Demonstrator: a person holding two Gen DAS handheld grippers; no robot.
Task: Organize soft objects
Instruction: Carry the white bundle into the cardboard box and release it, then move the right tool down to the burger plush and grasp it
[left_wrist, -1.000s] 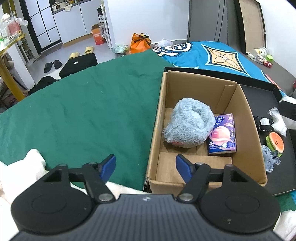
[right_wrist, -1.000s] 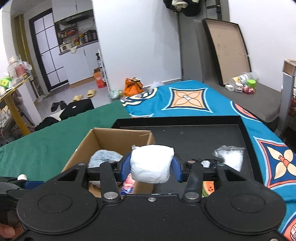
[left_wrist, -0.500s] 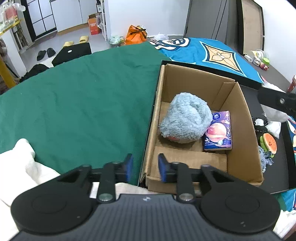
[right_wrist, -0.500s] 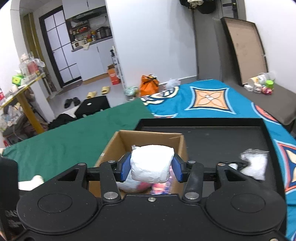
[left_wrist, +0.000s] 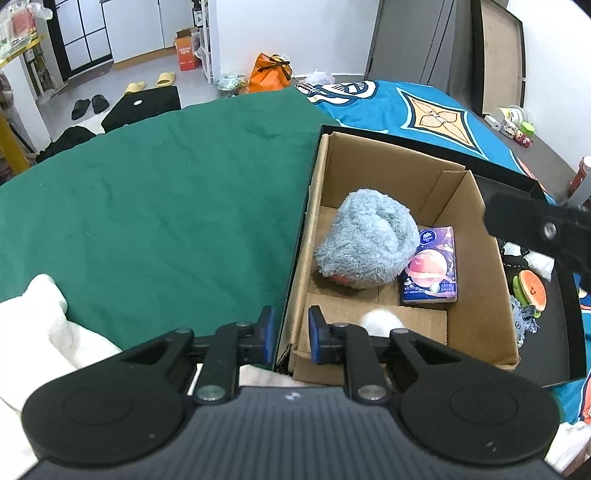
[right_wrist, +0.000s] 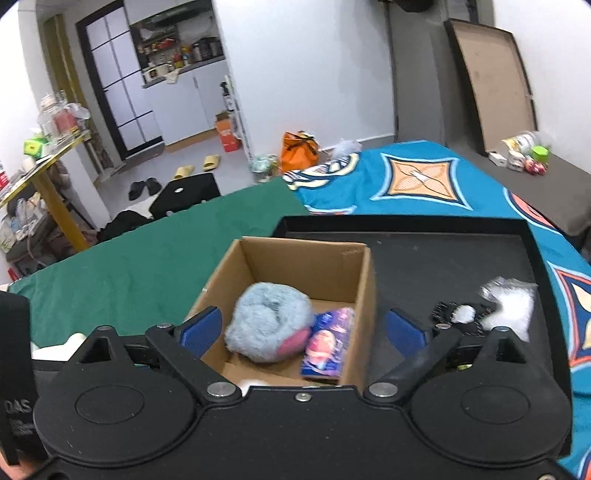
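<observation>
A cardboard box (left_wrist: 476, 236) (right_wrist: 364, 280) holds a blue fluffy plush (left_wrist: 365, 240) (right_wrist: 267, 321), a purple tissue pack (left_wrist: 430, 271) (right_wrist: 327, 343) and a white soft bundle (left_wrist: 382, 321) (right_wrist: 255, 382) at its near end. My left gripper (left_wrist: 291, 334) is shut on the box's near-left wall, one pad on each side. My right gripper (right_wrist: 303, 328) is open and empty above the box; it also shows in the left wrist view (left_wrist: 539, 229).
The box stands in a black tray (right_wrist: 461, 266) on a bed with green (left_wrist: 147, 206) and blue (right_wrist: 417, 177) covers. In the tray lie a watermelon toy (left_wrist: 532, 290), a white bag (right_wrist: 513, 302) and a black item (right_wrist: 454, 314). White cloth (left_wrist: 44, 325) lies near left.
My right gripper has opened and the white bundle has dropped into the box. My left gripper closed onto the box wall.
</observation>
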